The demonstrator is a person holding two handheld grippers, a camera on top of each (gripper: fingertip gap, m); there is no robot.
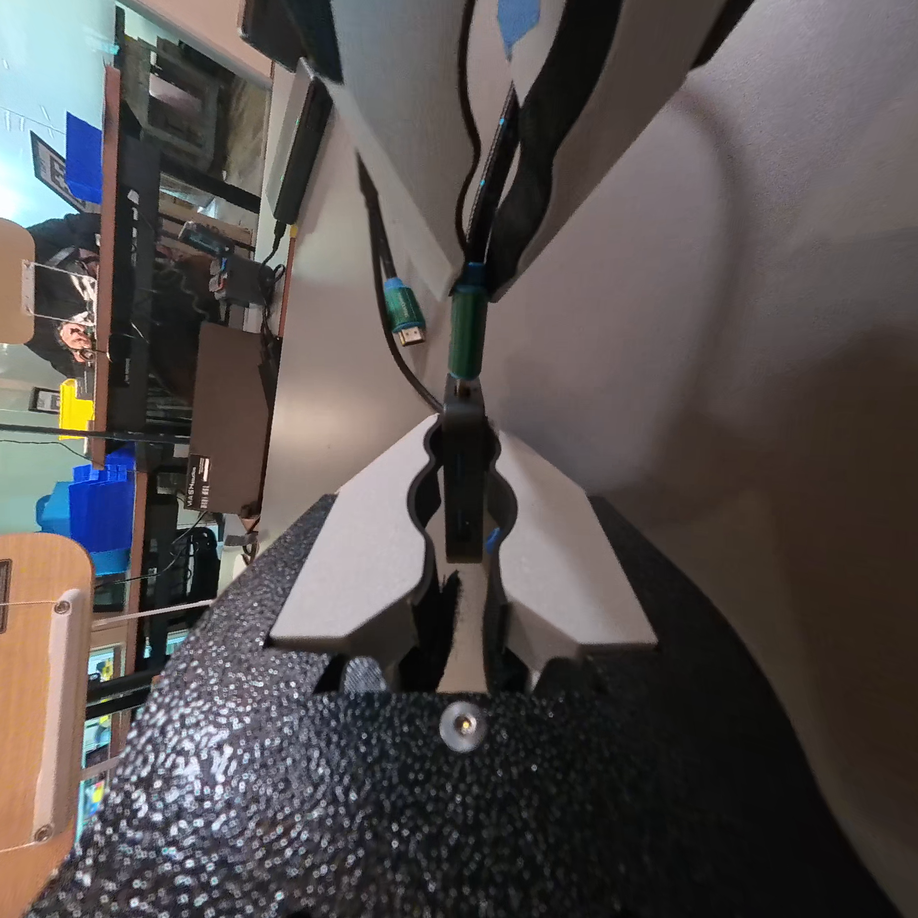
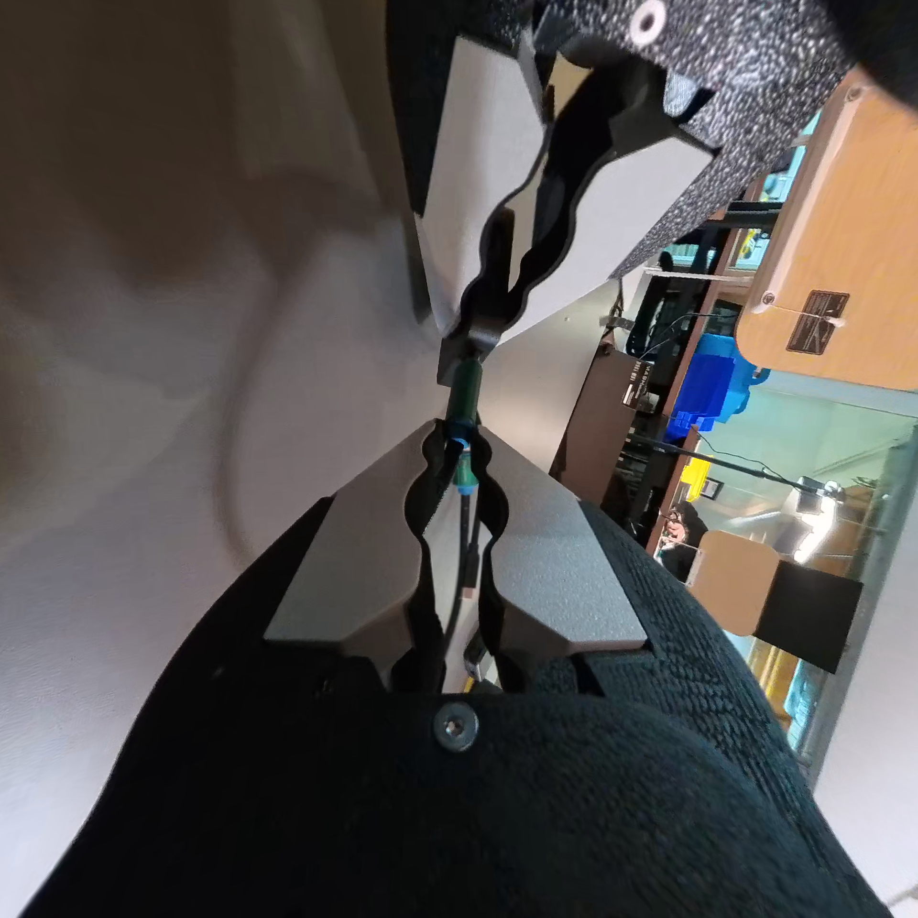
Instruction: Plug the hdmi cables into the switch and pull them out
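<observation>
My left gripper point(image 1: 464, 422) is shut on the slim black switch point(image 1: 464, 497) and holds it off the white table point(image 1: 646, 347). A green HDMI plug point(image 1: 464, 333) with a blue collar meets the switch's far end; a sliver of its metal tip shows. My right gripper point(image 1: 474, 283) comes in from the opposite side. In the right wrist view it point(image 2: 457, 437) is shut on that plug point(image 2: 462, 392) at the collar, facing the switch point(image 2: 459, 355) and the left gripper point(image 2: 472, 333). A second green HDMI plug point(image 1: 405, 318) lies loose on the table.
Black cables point(image 1: 467, 149) trail over the table behind the right gripper. A grey flat device point(image 1: 298, 149) and a brown box point(image 1: 228, 417) sit near the table's far edge. Shelves with blue bins point(image 1: 99, 497) and a person point(image 1: 64, 298) are beyond it. The gap from one gripper's tips to the other's is roughly 5 cm.
</observation>
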